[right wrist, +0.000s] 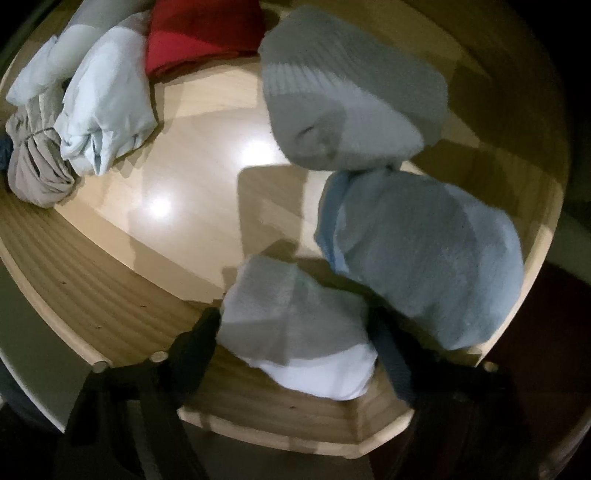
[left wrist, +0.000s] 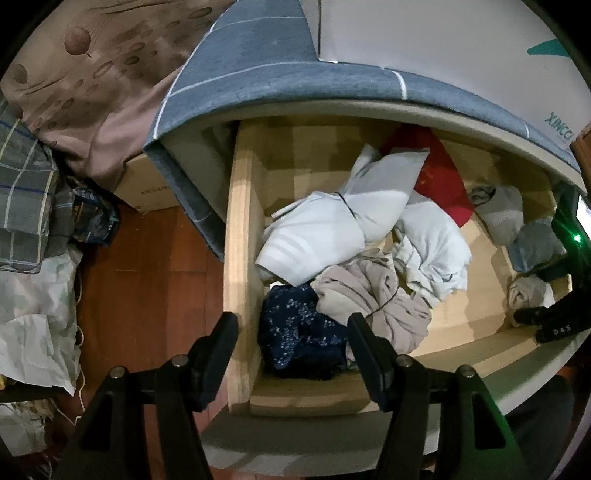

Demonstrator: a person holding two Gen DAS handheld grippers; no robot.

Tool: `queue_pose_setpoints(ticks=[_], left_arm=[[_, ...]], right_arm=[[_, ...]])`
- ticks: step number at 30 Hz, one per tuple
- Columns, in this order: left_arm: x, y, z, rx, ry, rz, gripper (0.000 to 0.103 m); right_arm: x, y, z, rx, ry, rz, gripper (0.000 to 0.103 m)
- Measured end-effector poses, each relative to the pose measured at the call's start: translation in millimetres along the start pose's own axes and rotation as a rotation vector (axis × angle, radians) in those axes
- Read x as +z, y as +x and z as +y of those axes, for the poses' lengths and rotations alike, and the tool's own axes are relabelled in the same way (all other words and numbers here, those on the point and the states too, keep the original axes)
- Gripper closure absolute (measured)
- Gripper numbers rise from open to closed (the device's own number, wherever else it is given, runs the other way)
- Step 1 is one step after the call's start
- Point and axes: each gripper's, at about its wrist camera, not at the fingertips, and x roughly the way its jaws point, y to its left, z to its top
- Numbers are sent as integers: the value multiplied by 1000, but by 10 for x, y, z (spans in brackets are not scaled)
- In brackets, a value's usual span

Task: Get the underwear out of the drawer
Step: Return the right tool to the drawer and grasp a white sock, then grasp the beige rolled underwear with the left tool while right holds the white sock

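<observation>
Both tools spread: left tool (left wrist: 293,328) over drawer (left wrist: 236,258), right tool (right wrist: 295,325) straddling socks (right wrist: 295,325); "XINCC" box (left wrist: 461,33) on bed.

Open pale wooden drawer (left wrist: 236,258), crumpled white, beige, navy floral underwear (left wrist: 295,332) heaped inside.

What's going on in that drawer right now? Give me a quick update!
Left gripper open, empty, above dark floral garment. Right gripper straddling grey-white sock bundle; grip unclear. Other sock bundles crowd beside it. Nothing out of wooden drawer yet.
</observation>
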Motion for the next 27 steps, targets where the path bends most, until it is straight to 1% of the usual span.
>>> queue_pose_setpoints(ticks=[1, 2, 3, 5, 6, 7, 10, 12, 13, 15, 17, 20, 21, 23, 27], left_arm=[[7, -6, 3, 0, -1, -1, 40], [10, -14, 0, -2, -4, -6, 40], [12, -20, 0, -3, -6, -8, 40], [14, -28, -6, -7, -8, -8, 40], [16, -37, -20, -12, -5, -9, 40], [16, -42, -26, -14, 0, -9, 40], [33, -47, -88, -21, 10, -4, 40], [51, -33, -132, -45, 3, 13, 40], [58, -24, -153, -61, -2, 22, 40], [82, 12, -220, -102, -9, 54, 40], [110, 66, -278, -116, -14, 90, 40], [168, 171, -371, -113, -24, 150, 40], [192, 217, -403, -116, -33, 170, 40], [229, 274, -435, -112, -50, 189, 40], [321, 429, -469, -105, -95, 217, 40]], right_arm=[[-5, -8, 2, 2, 14, -13, 32], [-7, -35, -15, 3, 30, -35, 38], [-17, -46, -43, 3, 54, -52, 40], [-36, -77, -141, 50, 150, -78, 43], [-37, -108, -166, 78, 178, -88, 44], [-43, -140, -194, 134, 214, -107, 44], [-28, -184, -251, 242, 289, -134, 44], [-22, -190, -297, 318, 337, -143, 44], [-14, -192, -308, 339, 352, -146, 44], [-7, -187, -300, 325, 357, -152, 44], [-14, -164, -308, 316, 358, -156, 44], [-41, -135, -262, 284, 356, -163, 44], [-135, -142, -198, 272, 350, -164, 44], [-118, -219, -138, 251, 338, -167, 44], [-144, -212, -113, 246, 321, -181, 43]])
